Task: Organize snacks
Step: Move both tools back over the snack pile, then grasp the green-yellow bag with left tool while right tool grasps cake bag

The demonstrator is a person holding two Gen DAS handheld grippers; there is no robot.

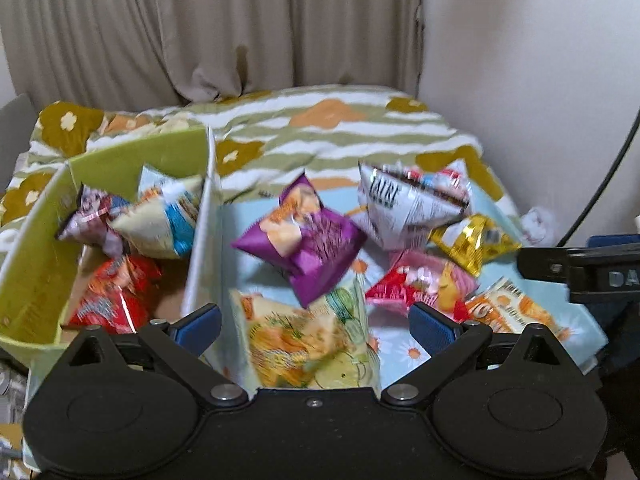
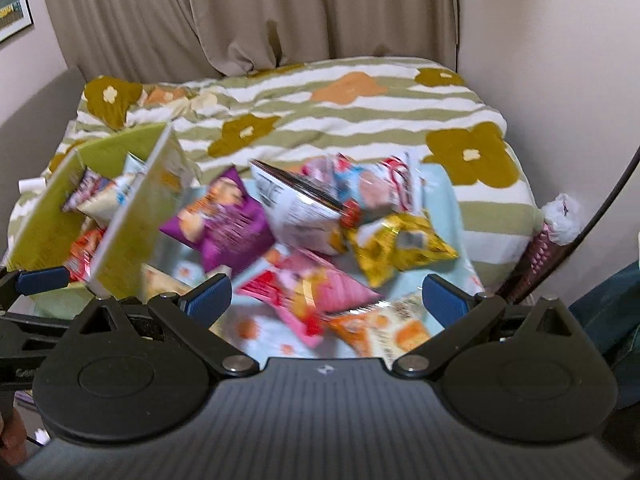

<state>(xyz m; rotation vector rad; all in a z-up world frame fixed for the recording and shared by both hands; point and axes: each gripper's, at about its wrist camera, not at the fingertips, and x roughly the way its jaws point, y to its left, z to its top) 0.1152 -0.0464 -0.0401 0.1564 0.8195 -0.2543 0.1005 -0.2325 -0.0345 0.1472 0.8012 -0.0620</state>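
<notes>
A green box [image 1: 32, 264] stands at the left on the bed and holds a red bag [image 1: 114, 296], a white and blue bag [image 1: 160, 220] and a dark bag [image 1: 90, 220]. Loose snack bags lie on a light blue cloth [image 1: 396, 356]: a purple bag [image 1: 304, 236], a pale green bag [image 1: 304, 340], a white bag [image 1: 404, 208], a gold bag [image 1: 472, 240], a pink bag [image 1: 420, 284] and an orange bag [image 1: 516, 312]. My left gripper [image 1: 316, 324] is open above the pale green bag. My right gripper [image 2: 326, 294] is open above the pink bag [image 2: 316, 292]. The box [image 2: 132, 216] shows at the left there.
A striped flower duvet [image 2: 320, 112] covers the bed behind the snacks. Beige curtains [image 1: 200, 28] hang at the back and a white wall [image 1: 540, 80] is at the right. A black cable [image 2: 608, 200] runs down the right side.
</notes>
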